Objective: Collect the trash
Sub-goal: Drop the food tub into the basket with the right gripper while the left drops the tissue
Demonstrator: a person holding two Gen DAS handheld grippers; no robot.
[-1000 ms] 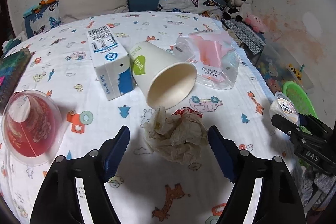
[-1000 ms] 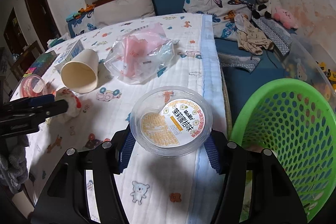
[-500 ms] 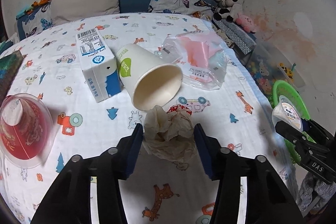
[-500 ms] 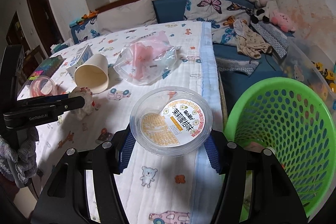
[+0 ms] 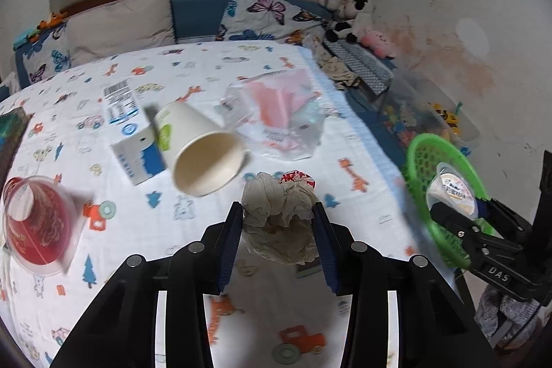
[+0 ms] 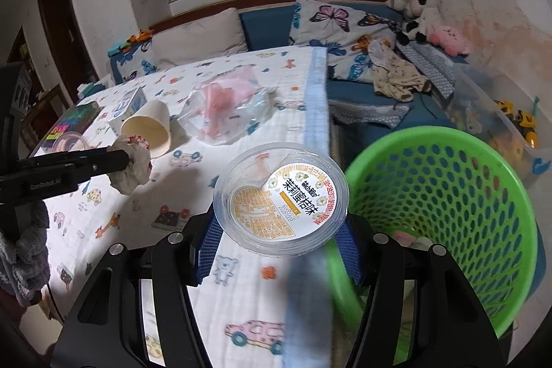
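Observation:
My left gripper point(image 5: 277, 223) is shut on a crumpled beige paper wad point(image 5: 279, 219) and holds it above the bed; the wad also shows in the right wrist view point(image 6: 132, 166). My right gripper point(image 6: 279, 230) is shut on a clear plastic cup with a printed lid point(image 6: 281, 199), at the rim of the green mesh basket point(image 6: 448, 202). That cup point(image 5: 452, 190) and basket point(image 5: 434, 154) also show at the right of the left wrist view. A paper cup point(image 5: 201, 150), a milk carton point(image 5: 132, 137), a pink-filled plastic bag point(image 5: 279, 116) and a red plastic cup point(image 5: 36, 223) lie on the bed.
The bed has a white cartoon-print sheet point(image 5: 207, 71) with pillows point(image 5: 117, 23) at the head. Plush toys point(image 6: 424, 12) and clothes point(image 6: 396, 75) lie on the blue strip beside it. A clear toy bin point(image 6: 500, 112) stands behind the basket. A dark book point(image 6: 77, 119) lies at the far left.
My left gripper closed on the paper wad and lifted it off the sheet. My right gripper carried the lidded cup rightward up to the basket's rim.

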